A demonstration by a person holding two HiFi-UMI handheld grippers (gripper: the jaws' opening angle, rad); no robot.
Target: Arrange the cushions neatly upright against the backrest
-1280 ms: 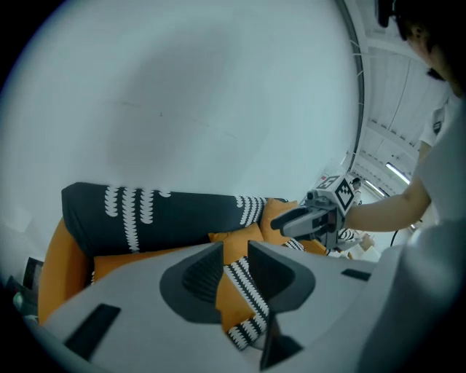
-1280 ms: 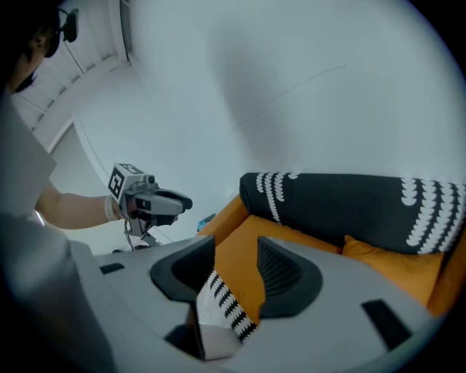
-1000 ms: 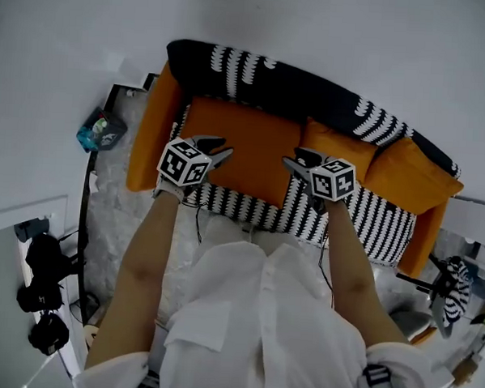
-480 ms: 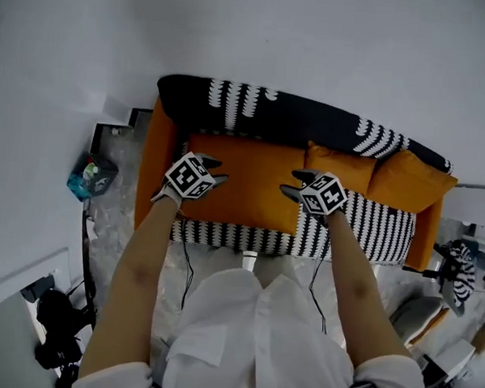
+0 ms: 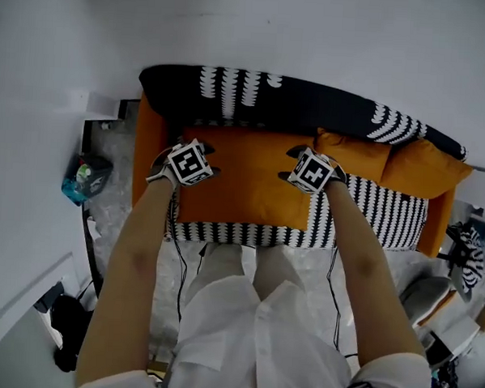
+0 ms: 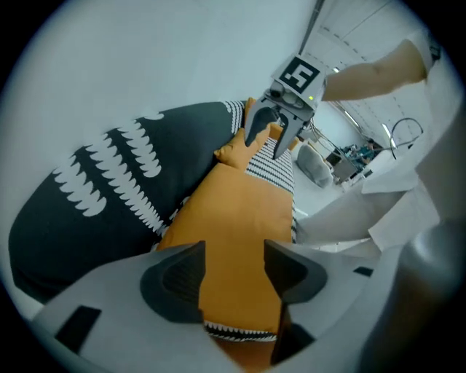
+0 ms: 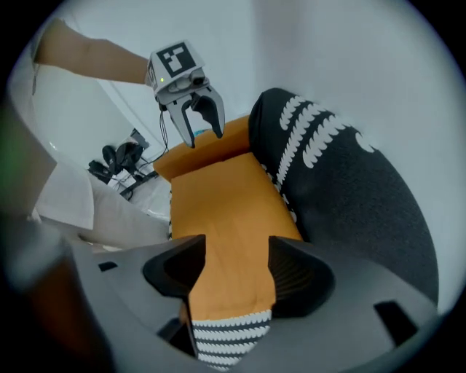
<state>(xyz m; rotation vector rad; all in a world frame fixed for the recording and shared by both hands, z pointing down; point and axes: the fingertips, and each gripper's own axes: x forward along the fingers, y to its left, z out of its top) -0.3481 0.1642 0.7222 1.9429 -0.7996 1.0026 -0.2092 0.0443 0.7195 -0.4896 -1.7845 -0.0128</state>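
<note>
Left side: shelf unit (image 5: 96, 125) with a teal packet (image 5: 83, 177) sits off the sofa's end, pale floor (image 5: 115, 223) open in front. The orange left armrest (image 5: 147, 156) stands just beside the big orange cushion (image 5: 247, 181), so room is tight at that end.

The big cushion lies flat on the striped seat (image 5: 379, 217), not upright, its rear edge along the foot of the black leaf-patterned backrest (image 5: 312, 103). Its front edge stops short of the seat's front, where a strip of stripes shows.

My left gripper (image 5: 208, 159) is at the cushion's left end, pointing steeply down. Its jaws have just been opening and are now spread wide. The cushion edge is in the gap, pads not pressing.

My right gripper (image 5: 291, 164) is at the cushion's right end. Its jaws also just opened and are spread wide, with cushion corner and seat stripes between them and no pinch.

Right of that, two smaller orange cushions (image 5: 354, 154) (image 5: 422, 168) lean on the backrest, near the right armrest (image 5: 437, 228).

The only markings are black-and-white square markers on my gripper cubes.
</note>
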